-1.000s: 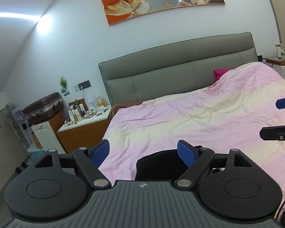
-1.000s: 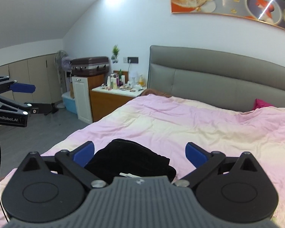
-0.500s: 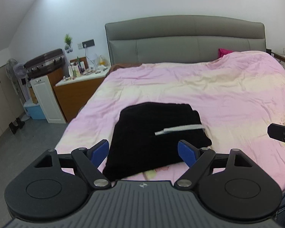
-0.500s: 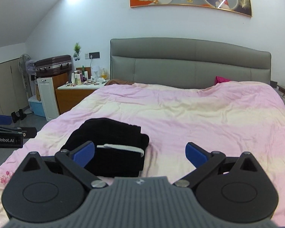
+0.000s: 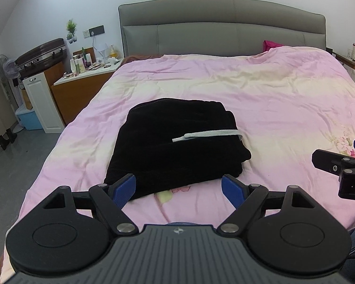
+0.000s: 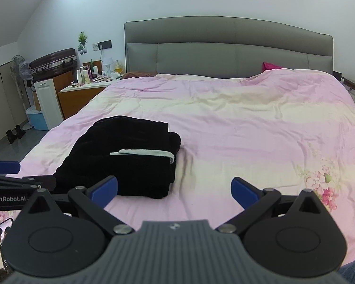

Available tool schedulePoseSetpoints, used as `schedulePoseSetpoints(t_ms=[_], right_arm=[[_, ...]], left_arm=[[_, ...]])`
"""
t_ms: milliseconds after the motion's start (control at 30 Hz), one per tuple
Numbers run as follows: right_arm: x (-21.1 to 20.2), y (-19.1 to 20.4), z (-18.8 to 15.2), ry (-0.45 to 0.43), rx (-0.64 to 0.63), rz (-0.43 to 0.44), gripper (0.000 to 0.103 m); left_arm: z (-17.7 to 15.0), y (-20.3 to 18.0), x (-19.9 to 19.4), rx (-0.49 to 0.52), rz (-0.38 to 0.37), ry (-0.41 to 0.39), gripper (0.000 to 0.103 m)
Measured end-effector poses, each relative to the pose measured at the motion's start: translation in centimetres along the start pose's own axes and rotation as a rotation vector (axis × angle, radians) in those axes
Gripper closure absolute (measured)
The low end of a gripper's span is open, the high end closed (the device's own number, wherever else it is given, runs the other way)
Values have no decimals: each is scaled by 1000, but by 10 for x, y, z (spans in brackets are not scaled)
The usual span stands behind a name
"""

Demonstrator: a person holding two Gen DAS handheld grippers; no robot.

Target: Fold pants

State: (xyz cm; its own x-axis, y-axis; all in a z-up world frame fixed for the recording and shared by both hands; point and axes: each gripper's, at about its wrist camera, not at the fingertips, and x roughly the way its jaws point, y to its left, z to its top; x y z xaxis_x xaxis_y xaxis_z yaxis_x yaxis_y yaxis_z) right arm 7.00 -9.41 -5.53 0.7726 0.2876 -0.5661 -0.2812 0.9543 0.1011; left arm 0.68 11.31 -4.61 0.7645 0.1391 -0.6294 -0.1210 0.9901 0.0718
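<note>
Now lying folded on the bed [image 5: 284, 99]: pants [image 5: 177, 142], black, soft and plush-looking, forming a thick, roughly rectangular bundle with rounded, stacked edges on the right. Resting across the top, a flat pale grey drawstring [image 5: 206, 134], looping over the right edge. Sitting toward the near left part of the quilt [image 6: 248, 123], a thin pink and cream cover, lightly wrinkled, showing a small flower print near the foot. Rising behind, a padded grey headboard [image 5: 224, 26] with stitched panels.

Hovering just short of the bundle's near edge, left gripper [image 5: 178, 189], its blue-padded fingers [image 5: 124, 189] spreading wide and gripping nothing, the left one overlapping the fabric's corner in view, contact unclear. Hovering over bare quilt to the right of the pants, right gripper [image 6: 174, 190], matte black with ribbed grey housing, fingers [image 6: 245, 193] also gaping wide and empty. Standing beside the bed, a wooden nightstand [image 5: 80, 94] crowded with bottles.
</note>
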Motion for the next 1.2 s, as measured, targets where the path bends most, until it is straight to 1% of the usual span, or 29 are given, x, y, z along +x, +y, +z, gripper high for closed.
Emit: schedulePoseSetpoints(t_ms=[233, 1200], right_arm=[[2, -1, 3, 0, 9, 0, 5], [-10, 2, 1, -24, 8, 13, 5]], left_arm=[[3, -2, 0, 0, 1, 4, 7], [5, -2, -5, 9, -1, -9, 7]])
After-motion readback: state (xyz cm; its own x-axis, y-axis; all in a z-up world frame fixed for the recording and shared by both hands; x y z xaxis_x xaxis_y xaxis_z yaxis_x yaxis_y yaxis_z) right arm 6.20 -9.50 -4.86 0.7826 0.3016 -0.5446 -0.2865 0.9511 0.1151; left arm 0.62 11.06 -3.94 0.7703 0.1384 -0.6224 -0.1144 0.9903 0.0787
